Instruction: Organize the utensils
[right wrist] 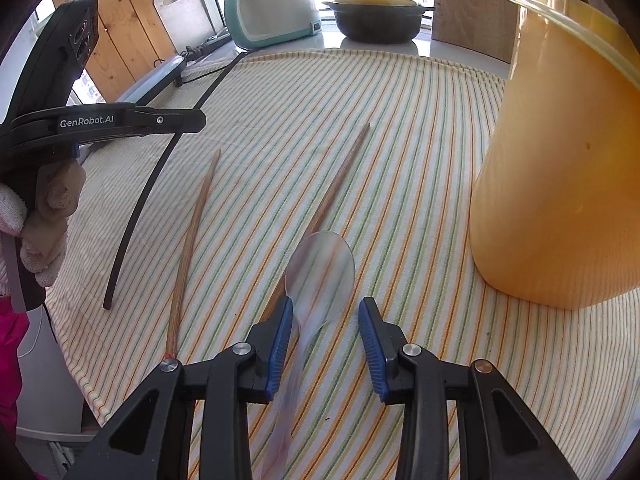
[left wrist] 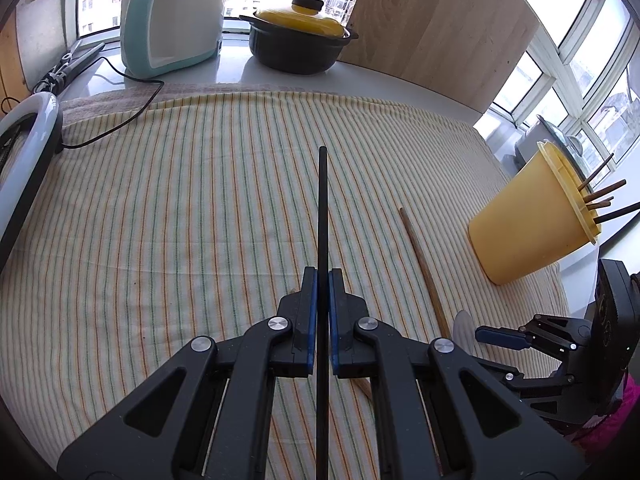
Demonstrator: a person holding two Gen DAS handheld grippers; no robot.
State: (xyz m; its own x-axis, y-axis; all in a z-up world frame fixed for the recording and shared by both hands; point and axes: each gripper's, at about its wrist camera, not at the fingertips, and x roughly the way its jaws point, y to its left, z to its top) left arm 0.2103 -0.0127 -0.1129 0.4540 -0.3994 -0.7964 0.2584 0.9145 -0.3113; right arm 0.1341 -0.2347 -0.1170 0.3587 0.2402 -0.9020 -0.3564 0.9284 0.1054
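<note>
Left gripper (left wrist: 322,280), far left and raised above the striped cloth (right wrist: 400,128), is clamped on a black chopstick (left wrist: 323,216) that runs straight out between its blue pads (left wrist: 311,312); in the right wrist view the same chopstick (right wrist: 148,184) slants down toward the cloth, though whether its tip touches cannot be told. Just right of it lie two wooden chopsticks: one (right wrist: 192,232) near the cloth's left edge, the other (right wrist: 340,180) passing partly under the spoon. Clear plastic spoon (right wrist: 322,268) lies with its bowl just ahead of the right gripper (right wrist: 326,312), whose jaws stand wide apart with the blurred handle running back between them, nearer the left pad; contact is unclear. Yellow utensil holder (right wrist: 560,160) stands at the far right on the table, its top cut off here; the left wrist view shows several chopsticks (left wrist: 600,196) already in it. At the back, left to right: rice cooker (left wrist: 172,20), black pot with yellow lid (left wrist: 298,36), wooden board (left wrist: 440,20).
</note>
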